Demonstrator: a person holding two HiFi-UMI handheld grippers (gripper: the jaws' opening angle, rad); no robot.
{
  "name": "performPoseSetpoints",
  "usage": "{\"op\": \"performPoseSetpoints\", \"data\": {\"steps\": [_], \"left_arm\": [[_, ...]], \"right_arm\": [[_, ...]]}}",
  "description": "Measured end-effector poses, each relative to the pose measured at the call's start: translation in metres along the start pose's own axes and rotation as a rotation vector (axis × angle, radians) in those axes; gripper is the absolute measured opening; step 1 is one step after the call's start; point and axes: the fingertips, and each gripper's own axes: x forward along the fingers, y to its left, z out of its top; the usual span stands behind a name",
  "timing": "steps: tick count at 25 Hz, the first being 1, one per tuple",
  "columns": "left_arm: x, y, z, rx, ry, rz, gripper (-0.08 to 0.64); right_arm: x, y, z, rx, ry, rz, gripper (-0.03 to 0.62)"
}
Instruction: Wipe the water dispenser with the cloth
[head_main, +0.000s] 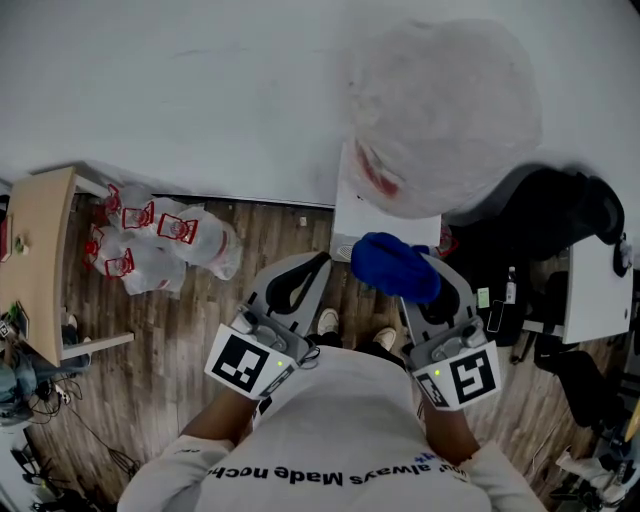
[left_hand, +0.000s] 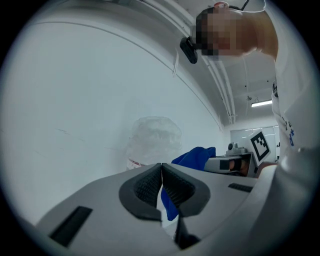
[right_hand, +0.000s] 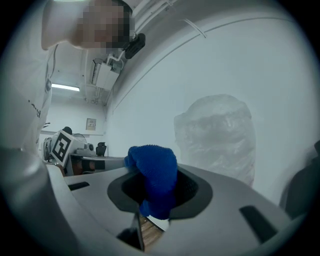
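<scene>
Blue cloth (head_main: 393, 265) is bunched up between the jaws of the right gripper (head_main: 422, 288), clamped tight on it; in the right gripper view the cloth (right_hand: 152, 172) bulges up out of the dark pads and hangs below them; it sits just in front of the white water dispenser (head_main: 368, 215), under the big bottle (head_main: 440, 110) wrapped in cloudy plastic; touching the dispenser or not, I cannot tell; the left gripper (head_main: 318, 262) is alongside, near the dispenser's left edge, its ribbed pads (left_hand: 150, 185) pressed together with nothing between them; further out, white bags (head_main: 155, 240) with red print lie on the wooden floor (head_main: 200, 330) by the wall; a pale table (head_main: 40, 250) at far left; a black chair (head_main: 540, 220) to the right.
</scene>
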Motion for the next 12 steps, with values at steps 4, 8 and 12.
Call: {"op": "performPoseSetpoints", "data": {"steps": [4, 8, 12], "left_arm": [[0.003, 0.009, -0.009, -0.008, 0.013, 0.014, 0.02], [0.003, 0.014, -0.011, -0.008, 0.018, 0.008, 0.02], [0.005, 0.018, -0.013, -0.008, 0.017, 0.007, 0.02]], "right_arm": [[0.023, -0.01, -0.029, -0.012, 0.016, -0.033, 0.105], [0.051, -0.022, -0.065, -0.009, 0.031, -0.069, 0.105], [0.082, -0.037, -0.103, -0.016, 0.073, -0.098, 0.104]]}}
